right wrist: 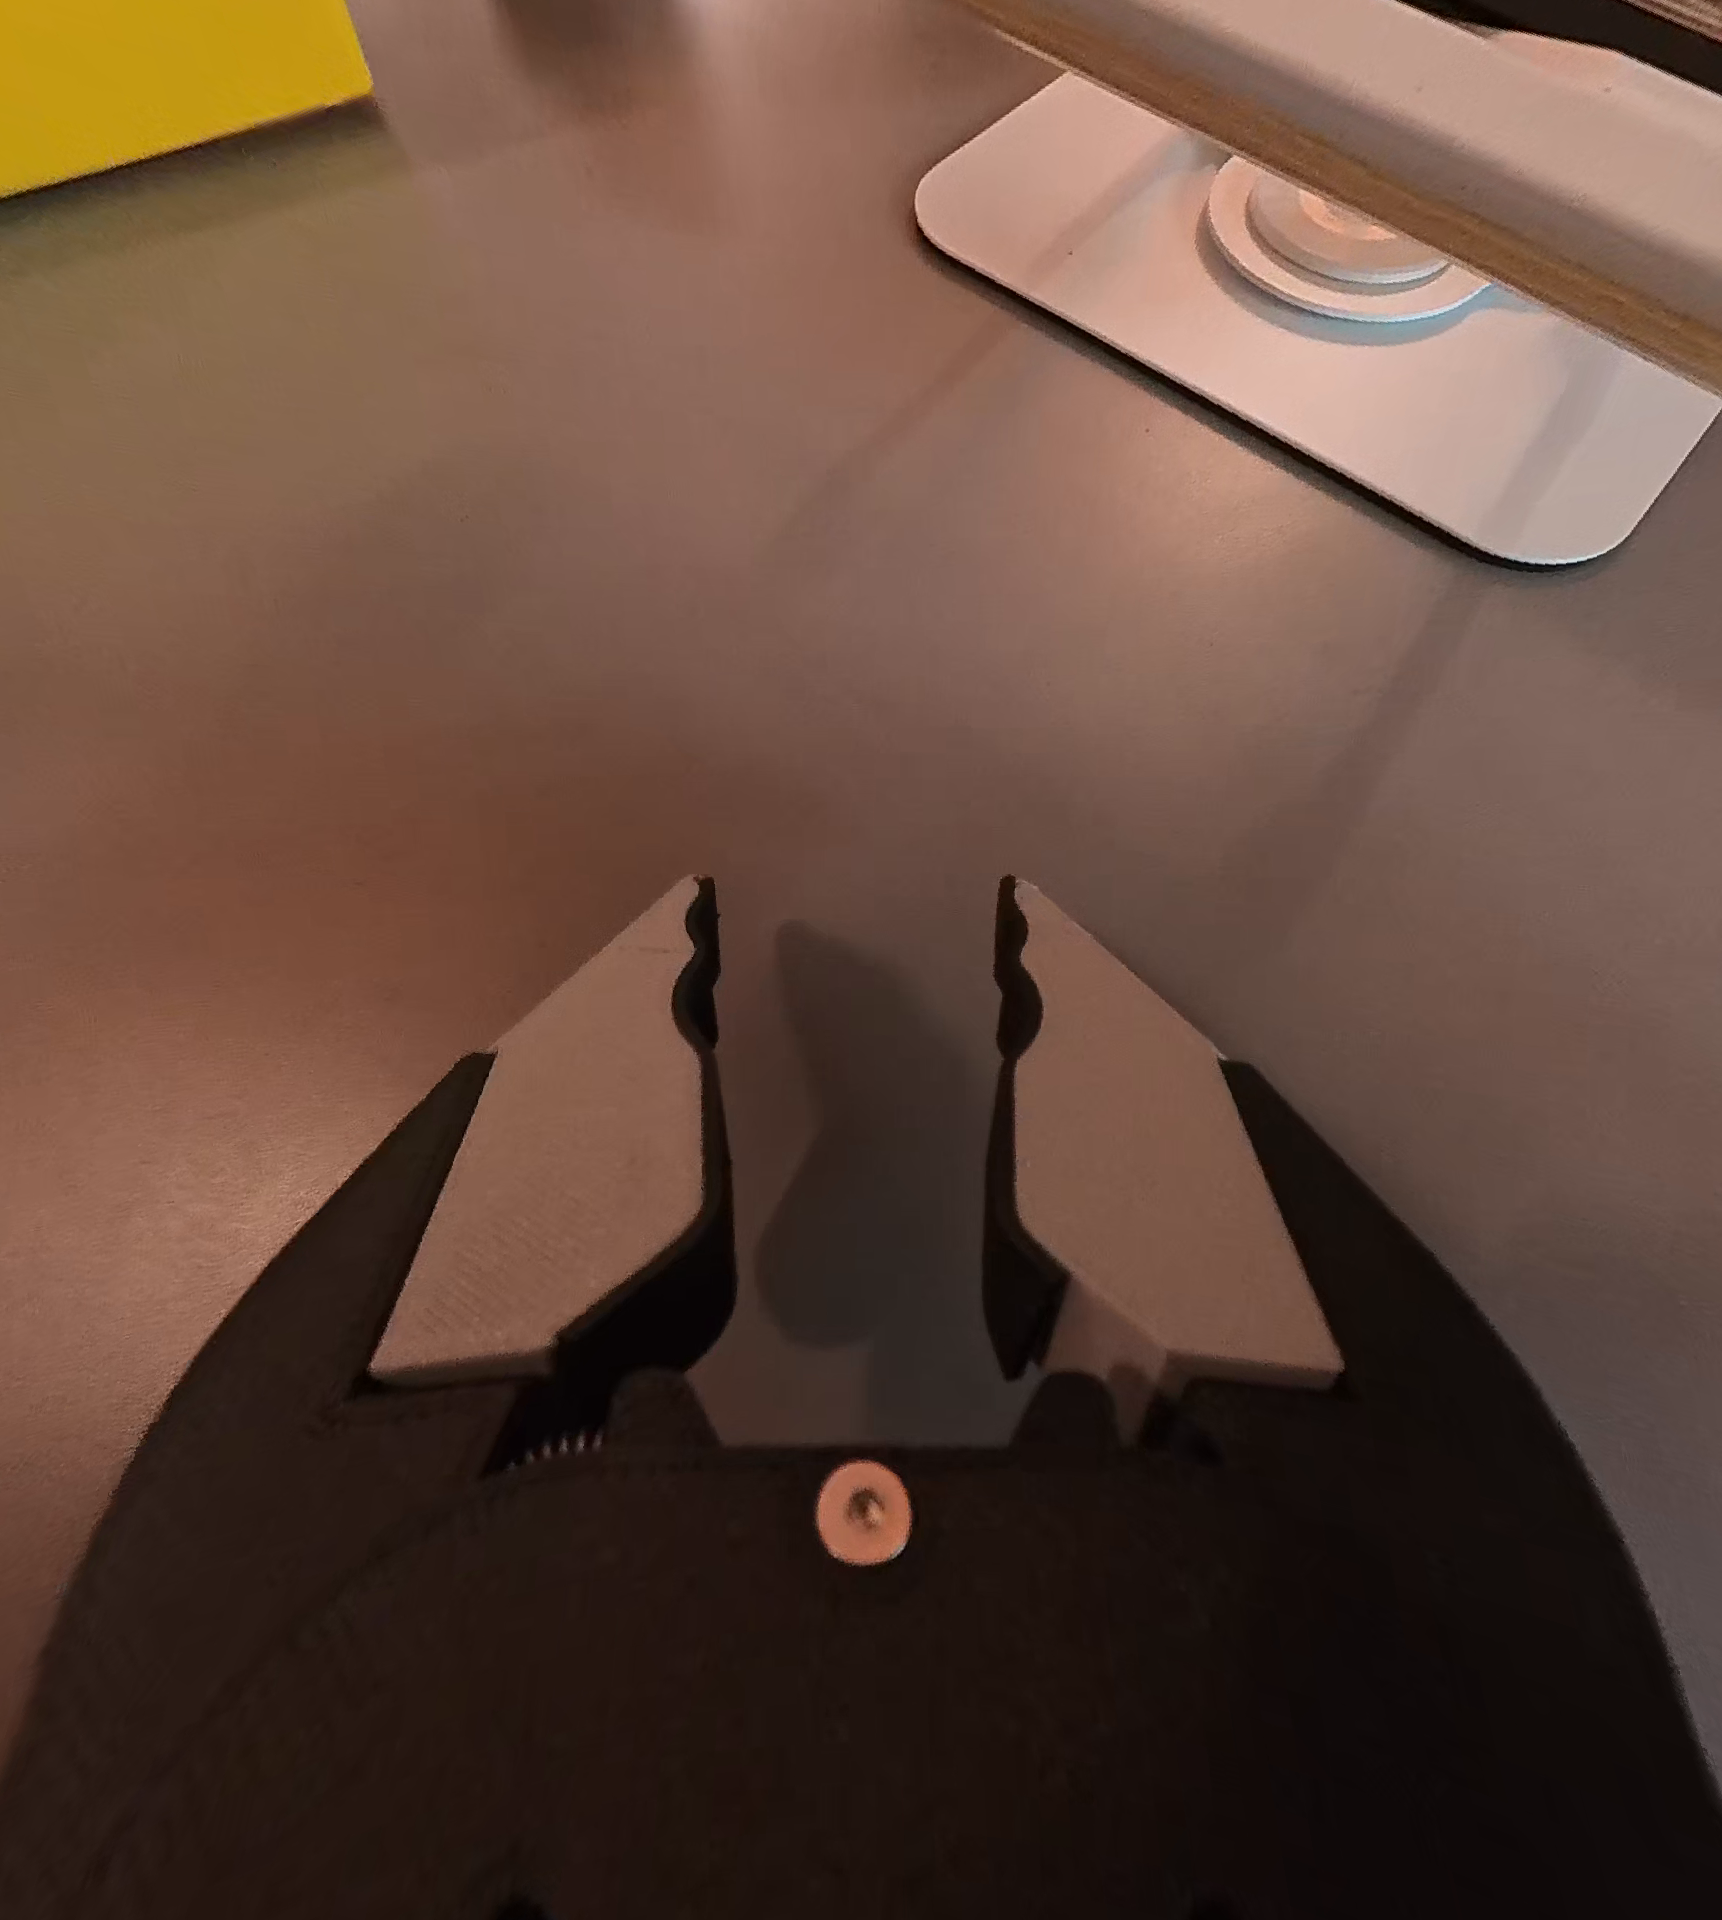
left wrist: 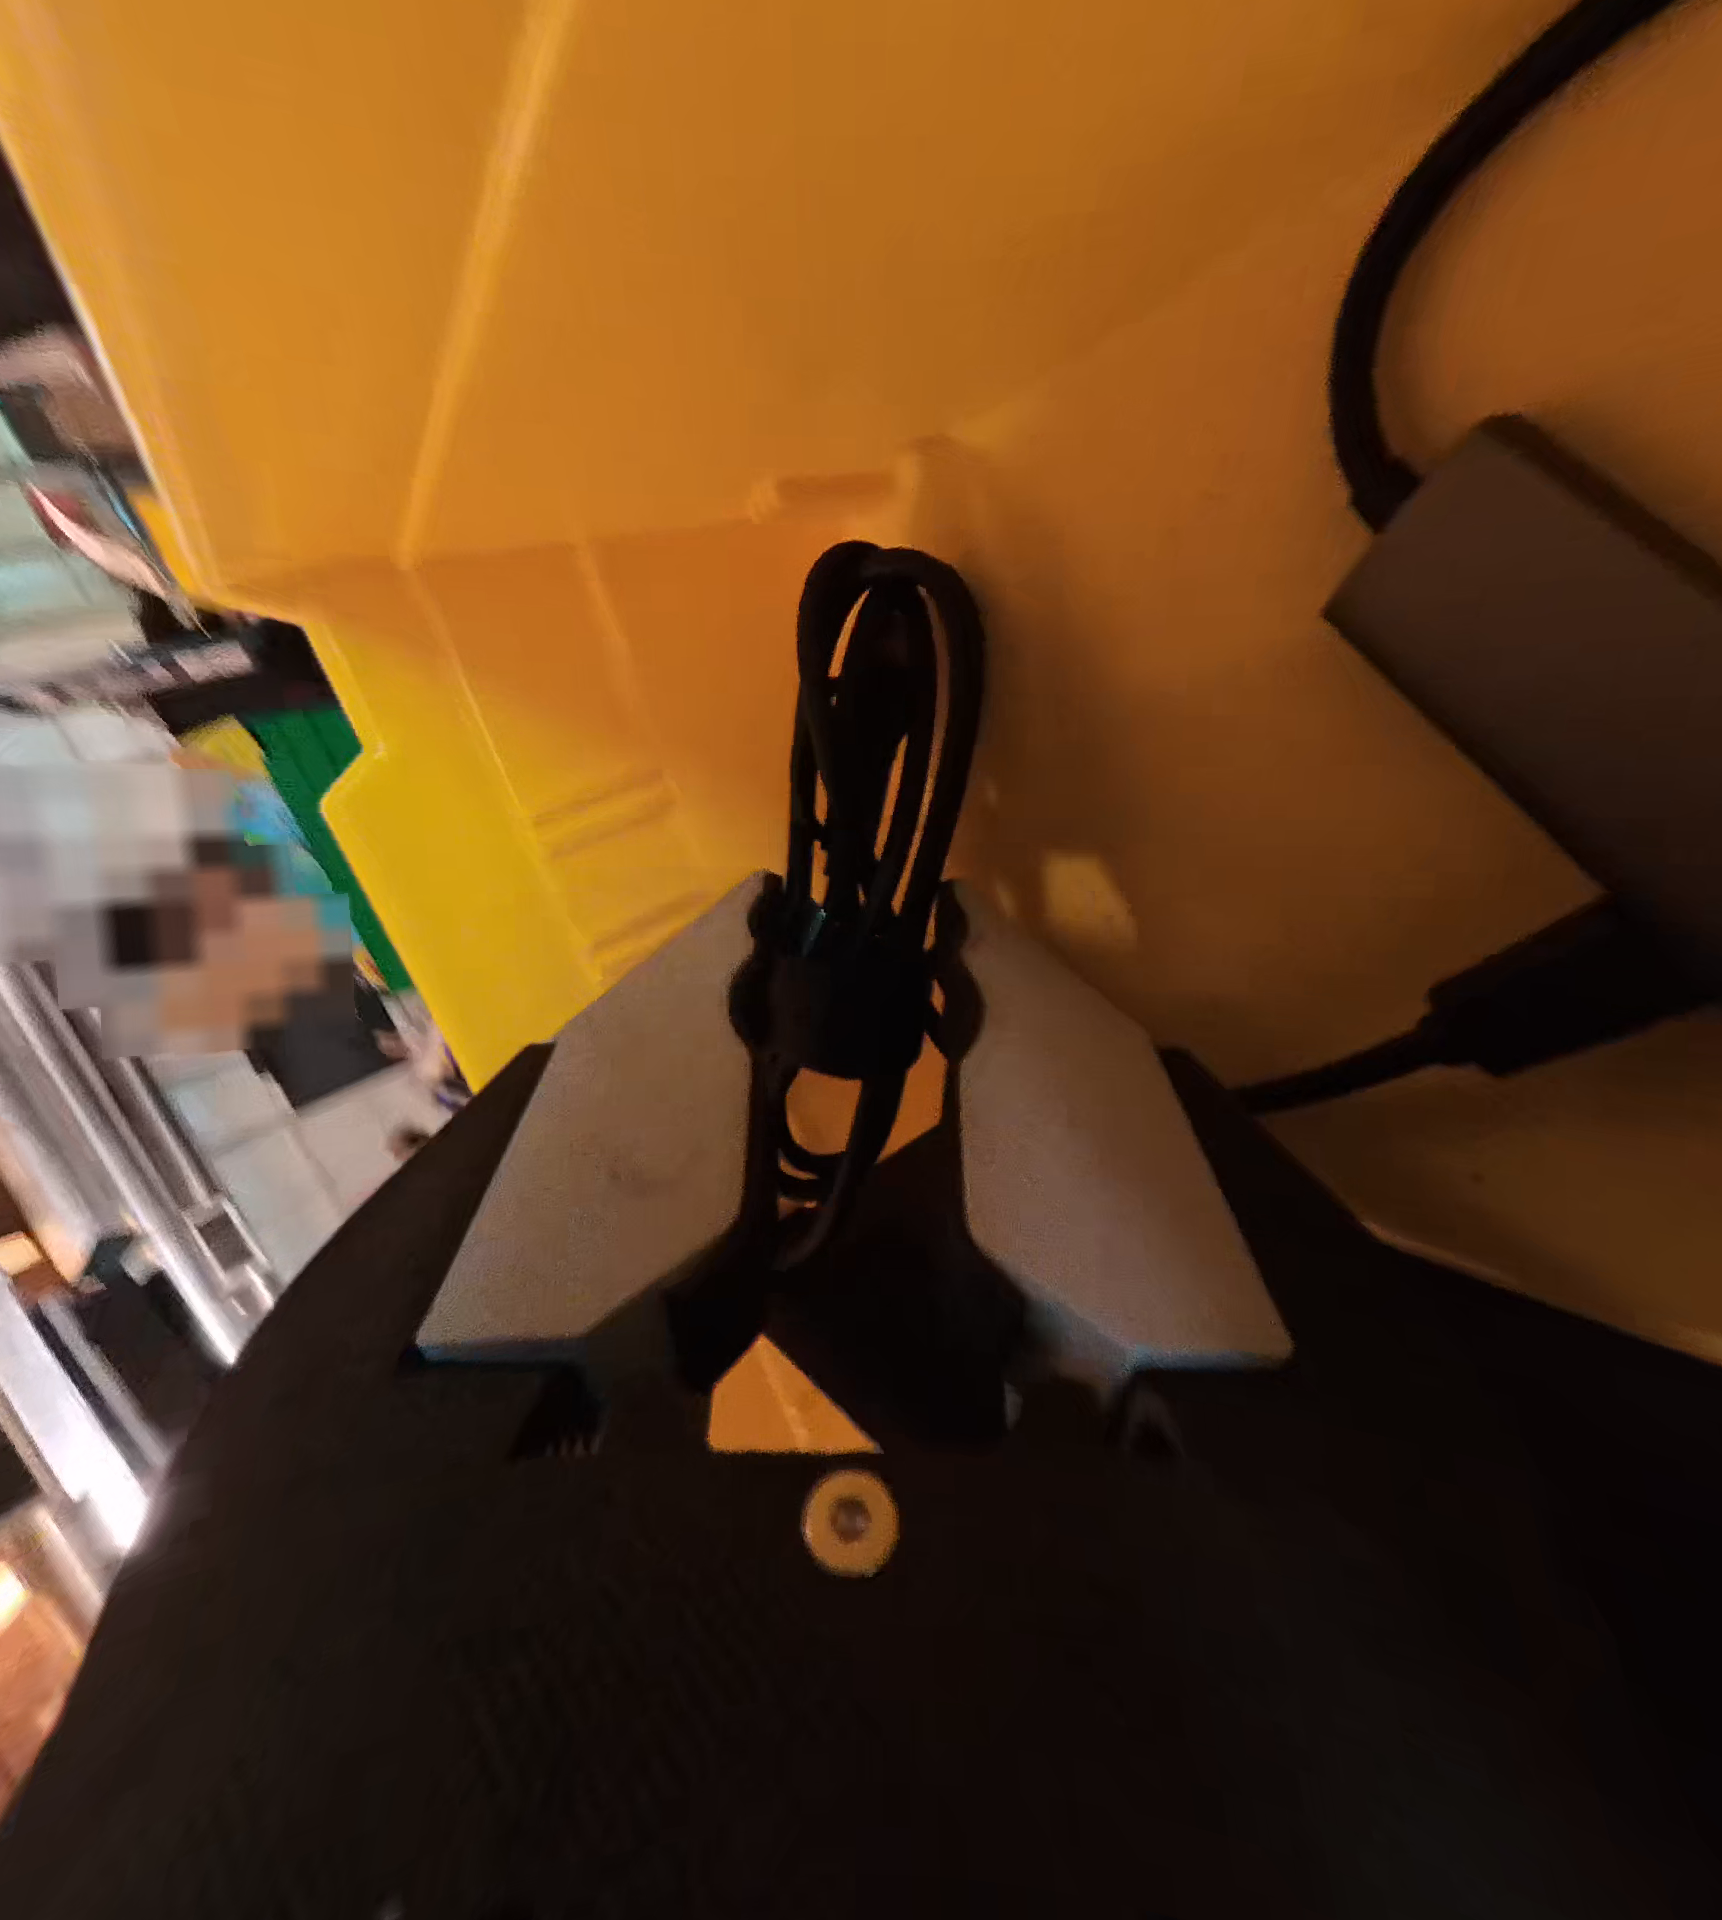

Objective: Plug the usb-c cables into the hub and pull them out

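I'm pinching a bundled black cable [left wrist: 872,790] in my left gripper [left wrist: 852,904] against the yellow bin [left wrist: 628,312], grey hub [left wrist: 1605,727] lying to the right, my right gripper [right wrist: 857,899] hovering with jaws spread over the grey table [right wrist: 421,623]

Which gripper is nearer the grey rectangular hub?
Left. The left gripper, gripping a bundled black cable, sits beside the hub; the right gripper shows no hub.

Cable bundle [left wrist: 878,748]: at 12 o'clock from the left tongs [left wrist: 852,904], between their tips, in front of the bin [left wrist: 628,312].
Hub [left wrist: 1605,665]: at 2 o'clock, a plug [left wrist: 1563,987] in its near end.
Stand base [right wrist: 1356,395]: on the counter [right wrist: 421,623], at 1 o'clock from the right tongs [right wrist: 857,904].
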`<state>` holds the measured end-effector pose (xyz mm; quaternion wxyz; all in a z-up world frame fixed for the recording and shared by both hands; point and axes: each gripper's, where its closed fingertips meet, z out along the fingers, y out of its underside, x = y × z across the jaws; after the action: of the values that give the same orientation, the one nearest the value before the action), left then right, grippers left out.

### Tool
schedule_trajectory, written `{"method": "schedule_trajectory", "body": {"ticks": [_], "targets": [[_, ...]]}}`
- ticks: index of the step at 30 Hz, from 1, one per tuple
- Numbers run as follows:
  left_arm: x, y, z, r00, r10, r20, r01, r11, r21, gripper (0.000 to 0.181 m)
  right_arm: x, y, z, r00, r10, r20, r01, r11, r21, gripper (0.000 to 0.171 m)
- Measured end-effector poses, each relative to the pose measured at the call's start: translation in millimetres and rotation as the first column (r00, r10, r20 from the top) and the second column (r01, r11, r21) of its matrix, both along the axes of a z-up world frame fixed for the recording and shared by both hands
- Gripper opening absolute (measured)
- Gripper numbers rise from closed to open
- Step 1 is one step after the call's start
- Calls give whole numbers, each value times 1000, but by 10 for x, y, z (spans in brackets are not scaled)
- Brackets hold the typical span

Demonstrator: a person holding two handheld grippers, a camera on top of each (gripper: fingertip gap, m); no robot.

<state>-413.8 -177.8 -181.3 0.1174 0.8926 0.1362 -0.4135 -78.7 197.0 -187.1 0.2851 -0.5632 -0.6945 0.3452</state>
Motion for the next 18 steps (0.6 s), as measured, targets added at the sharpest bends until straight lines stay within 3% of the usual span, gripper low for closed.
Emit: {"method": "schedule_trajectory", "body": {"ticks": [3,6,10,18], "targets": [[138,-217,-8,983,166,72,-165,986,-25,23,3,-9,-2,1000,5,1,-5,1000,7,49],[159,-244,87,984,164,74,-165,986,7,21,11,-31,-10,1000,16,5,-16,1000,10,48],[13,-118,630,992,57,-109,-51,997,54,20,13,-45,-19,1000,23,8,-23,999,30,47],[135,311,1597,940,-121,-318,184,967,176,19,14,-47,-11,1000,23,3,-23,999,30,46]]}}
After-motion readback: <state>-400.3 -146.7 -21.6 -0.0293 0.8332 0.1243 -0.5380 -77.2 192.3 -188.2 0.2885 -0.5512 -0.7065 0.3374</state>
